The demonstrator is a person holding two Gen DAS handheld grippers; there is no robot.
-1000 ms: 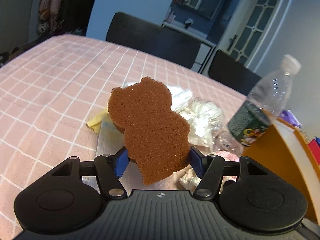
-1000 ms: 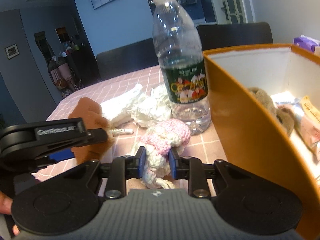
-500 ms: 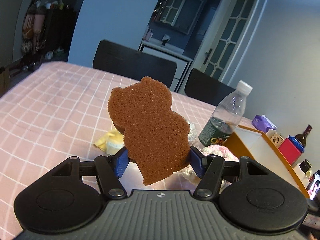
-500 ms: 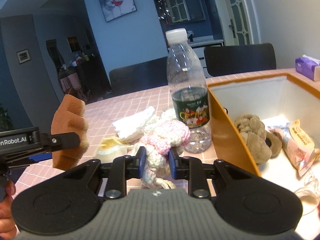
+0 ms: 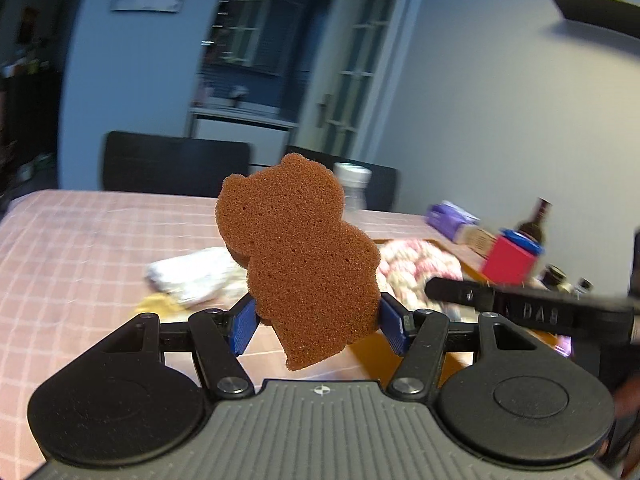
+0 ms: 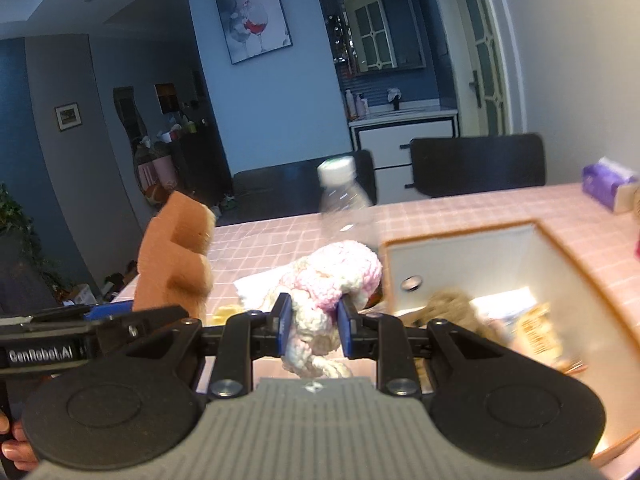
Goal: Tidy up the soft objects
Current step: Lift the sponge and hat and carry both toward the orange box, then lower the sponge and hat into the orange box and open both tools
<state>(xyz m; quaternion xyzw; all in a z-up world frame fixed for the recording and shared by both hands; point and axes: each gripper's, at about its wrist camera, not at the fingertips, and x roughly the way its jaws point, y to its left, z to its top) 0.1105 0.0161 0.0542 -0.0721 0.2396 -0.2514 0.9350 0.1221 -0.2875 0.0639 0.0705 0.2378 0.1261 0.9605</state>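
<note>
My left gripper (image 5: 318, 326) is shut on a brown bear-shaped sponge (image 5: 298, 252), held upright above the pink checked table (image 5: 80, 240). The sponge (image 6: 176, 264) and left gripper (image 6: 108, 316) also show at the left of the right wrist view. My right gripper (image 6: 314, 322) is shut on a pink and white crocheted piece (image 6: 332, 276), raised beside the orange box (image 6: 460, 236). In the left wrist view the crocheted piece (image 5: 420, 264) shows behind the sponge, with the right gripper's finger (image 5: 520, 306) across it. A brown plush toy (image 6: 456, 308) and a snack packet (image 6: 536, 328) lie inside the box.
A clear water bottle (image 6: 344, 200) stands next to the box's near-left corner. White cloths (image 5: 192, 276) and a yellow item (image 5: 156, 304) lie on the table. A purple tissue pack (image 6: 608, 184), a red box (image 5: 510, 258) and a dark bottle (image 5: 532, 224) sit at the right. Black chairs (image 6: 476, 164) stand behind.
Both grippers have risen with their loads. The right one now looks down into the orange box from higher. The left view has swung to the right and levelled.
</note>
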